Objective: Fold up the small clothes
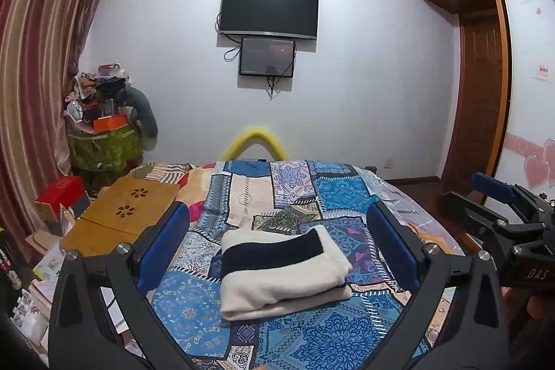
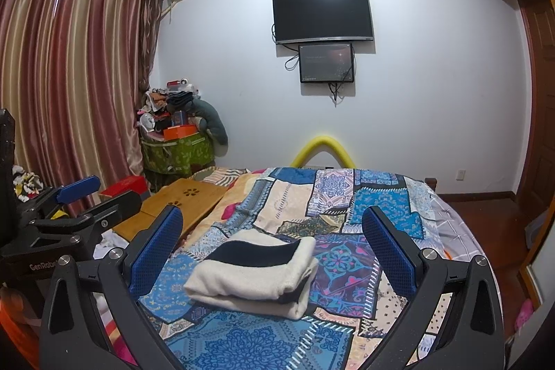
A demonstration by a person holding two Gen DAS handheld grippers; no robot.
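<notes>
A cream garment with a dark navy stripe (image 1: pixel 284 273) lies folded into a compact bundle on the patchwork bedspread (image 1: pixel 312 338); the right wrist view shows the same bundle (image 2: pixel 253 276). My left gripper (image 1: pixel 277 214) is open above the bed, its blue pads wide apart with the bundle lying between and beyond them, untouched. My right gripper (image 2: pixel 272 217) is also open, nothing between its fingers, the bundle just ahead. In the left wrist view the right gripper (image 1: pixel 499 200) shows at the right edge. The left gripper (image 2: pixel 86 193) appears at the left of the right wrist view.
A wooden lap desk (image 1: pixel 128 214) rests on the bed's left side beside a red box (image 1: pixel 60 195). A cluttered green stand (image 1: pixel 104 141) is in the corner by striped curtains (image 1: pixel 38 75). A TV (image 1: pixel 269 11) hangs on the far wall. A wooden wardrobe (image 1: pixel 482 75) stands right.
</notes>
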